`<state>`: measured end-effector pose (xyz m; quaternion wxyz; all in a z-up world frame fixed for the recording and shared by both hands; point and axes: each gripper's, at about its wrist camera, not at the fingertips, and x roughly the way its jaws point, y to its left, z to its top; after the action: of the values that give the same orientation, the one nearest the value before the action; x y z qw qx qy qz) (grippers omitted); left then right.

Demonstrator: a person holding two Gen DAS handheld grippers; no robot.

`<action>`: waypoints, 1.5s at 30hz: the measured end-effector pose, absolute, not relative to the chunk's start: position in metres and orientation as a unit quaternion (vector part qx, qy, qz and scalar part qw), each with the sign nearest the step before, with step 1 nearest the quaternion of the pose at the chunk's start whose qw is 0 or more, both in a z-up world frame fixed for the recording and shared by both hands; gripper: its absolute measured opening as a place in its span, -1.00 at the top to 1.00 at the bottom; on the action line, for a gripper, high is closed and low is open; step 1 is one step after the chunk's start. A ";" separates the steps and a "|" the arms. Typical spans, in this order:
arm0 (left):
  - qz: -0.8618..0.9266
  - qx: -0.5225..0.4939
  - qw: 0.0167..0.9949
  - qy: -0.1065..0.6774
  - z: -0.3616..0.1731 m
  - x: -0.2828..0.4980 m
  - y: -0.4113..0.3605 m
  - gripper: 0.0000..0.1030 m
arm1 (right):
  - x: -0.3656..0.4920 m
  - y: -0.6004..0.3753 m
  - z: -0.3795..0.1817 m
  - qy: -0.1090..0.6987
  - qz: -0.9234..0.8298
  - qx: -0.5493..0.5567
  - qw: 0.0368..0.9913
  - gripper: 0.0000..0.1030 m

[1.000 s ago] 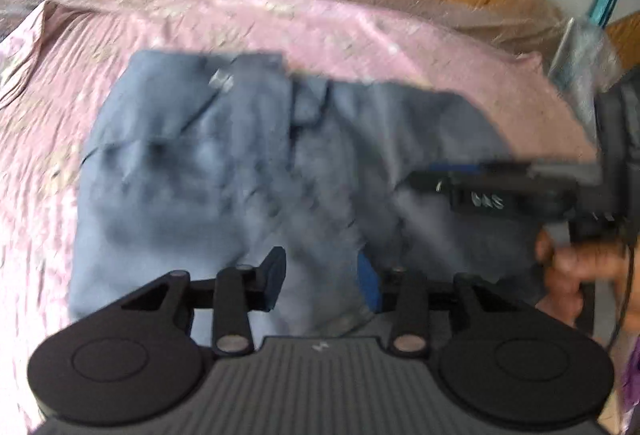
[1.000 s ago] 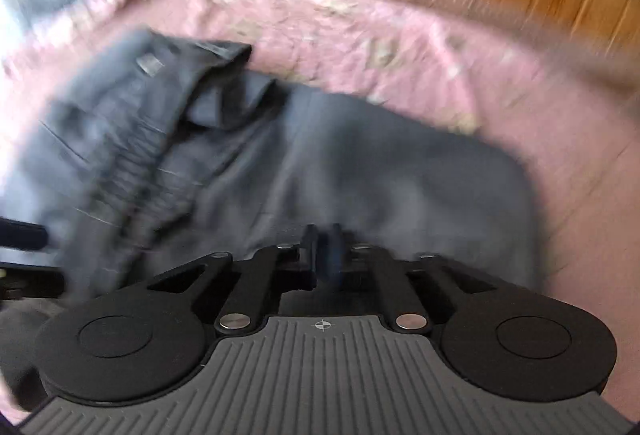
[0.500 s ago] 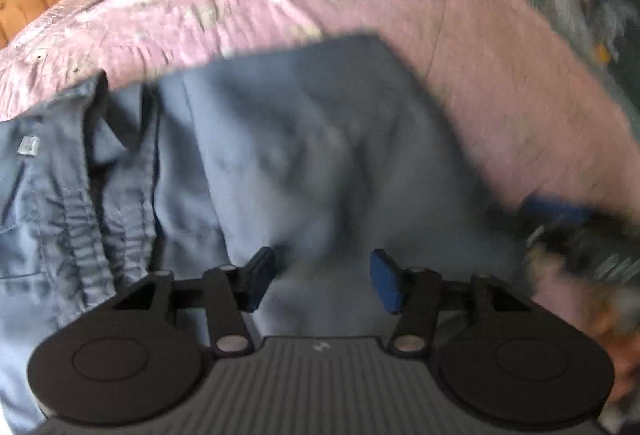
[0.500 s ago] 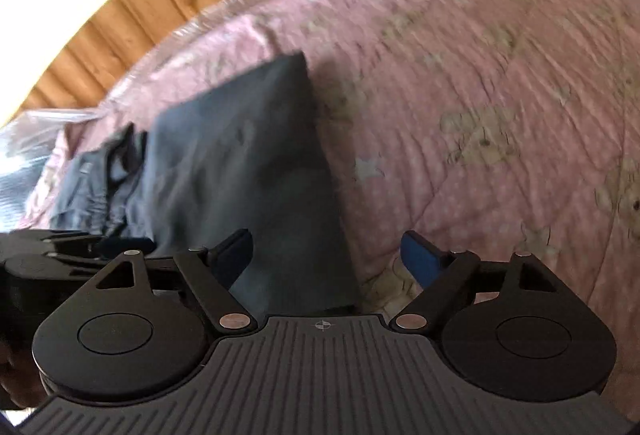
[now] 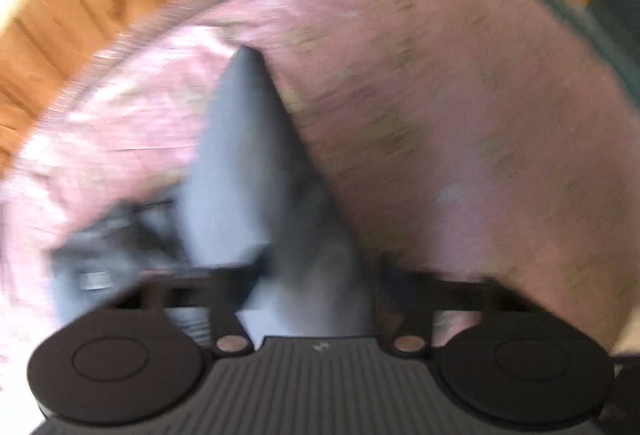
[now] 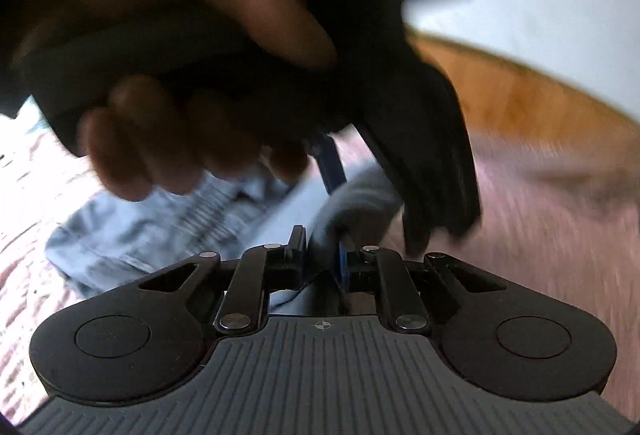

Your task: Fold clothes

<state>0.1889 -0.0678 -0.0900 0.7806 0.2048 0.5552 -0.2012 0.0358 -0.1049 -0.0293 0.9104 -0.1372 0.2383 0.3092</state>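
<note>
Where fingers [image 6: 300, 251] pinch: soft grey garment [image 6: 356, 195].

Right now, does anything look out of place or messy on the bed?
Nothing looks damaged or spilled. The grey-blue trousers lie only partly folded on the pink bedspread, with the waistband end bunched and one edge clamped in the right gripper.

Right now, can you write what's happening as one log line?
step: folding | right claw: shut on grey garment | left claw: open over garment | surface: pink bedspread | views: blurred
</note>
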 end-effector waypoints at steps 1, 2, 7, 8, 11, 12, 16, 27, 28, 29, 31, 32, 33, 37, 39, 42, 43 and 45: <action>-0.200 0.187 0.789 0.551 -0.084 0.187 -0.048 0.56 | 0.034 -0.097 -0.026 0.232 0.320 -0.128 0.910 0.74; -0.200 0.166 0.796 0.546 -0.077 0.185 -0.028 0.60 | 0.032 -0.089 -0.022 0.226 0.330 -0.120 0.909 0.74; -0.186 0.006 0.838 0.513 -0.053 0.185 0.119 0.72 | 0.022 -0.072 0.012 0.189 0.394 0.001 0.899 -0.06; -0.177 -0.027 0.841 0.510 -0.060 0.188 0.153 0.71 | 0.026 -0.068 0.016 0.201 0.395 0.033 0.896 -0.07; -0.155 -0.116 0.832 0.519 -0.113 0.189 0.230 0.71 | 0.052 -0.034 -0.002 0.294 0.378 0.081 0.874 0.08; -0.150 -0.139 0.829 0.521 -0.133 0.188 0.248 0.71 | 0.061 -0.016 -0.018 0.328 0.372 0.065 0.866 0.16; -0.163 -0.204 0.811 0.523 -0.189 0.190 0.277 0.65 | 0.078 0.046 -0.083 0.440 0.343 -0.030 0.829 0.44; -0.191 -0.224 0.826 0.481 -0.190 0.202 0.302 0.46 | 0.056 0.098 -0.081 0.457 0.366 -0.166 0.793 0.36; -0.192 -0.223 0.829 0.475 -0.184 0.205 0.304 0.42 | 0.061 0.096 -0.070 0.456 0.367 -0.157 0.795 0.35; -0.193 -0.222 0.832 0.470 -0.178 0.207 0.305 0.20 | 0.065 0.095 -0.058 0.456 0.367 -0.148 0.797 0.43; -0.195 -0.219 0.839 0.459 -0.166 0.213 0.309 -0.10 | 0.075 0.092 -0.036 0.454 0.368 -0.131 0.801 0.42; -0.196 -0.218 0.842 0.454 -0.160 0.216 0.311 -0.13 | 0.090 0.093 -0.025 0.441 0.357 -0.125 0.814 0.42; -0.196 -0.217 0.845 0.448 -0.154 0.218 0.312 -0.13 | 0.110 0.094 -0.014 0.424 0.342 -0.119 0.830 0.41; -0.172 -0.178 0.843 0.477 -0.168 0.257 0.296 0.03 | 0.205 0.108 -0.033 0.430 0.276 -0.103 0.854 0.46; -0.173 -0.174 0.834 0.494 -0.183 0.270 0.290 0.00 | 0.251 0.115 -0.057 0.456 0.248 -0.095 0.849 0.68; -0.170 -0.188 0.824 0.507 -0.196 0.273 0.295 -0.10 | 0.272 0.112 -0.101 0.493 0.232 -0.102 0.832 1.00; -0.169 -0.197 0.822 0.507 -0.200 0.273 0.297 -0.14 | 0.268 0.107 -0.110 0.483 0.233 -0.105 0.837 1.00; -0.171 -0.224 0.814 0.508 -0.203 0.272 0.304 -0.17 | 0.262 0.102 -0.113 0.468 0.243 -0.101 0.844 1.00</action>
<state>0.2717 0.3044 -0.2030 0.8140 -0.2240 0.5080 -0.1710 0.2624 0.1019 -0.1127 0.8437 -0.1014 0.4677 0.2430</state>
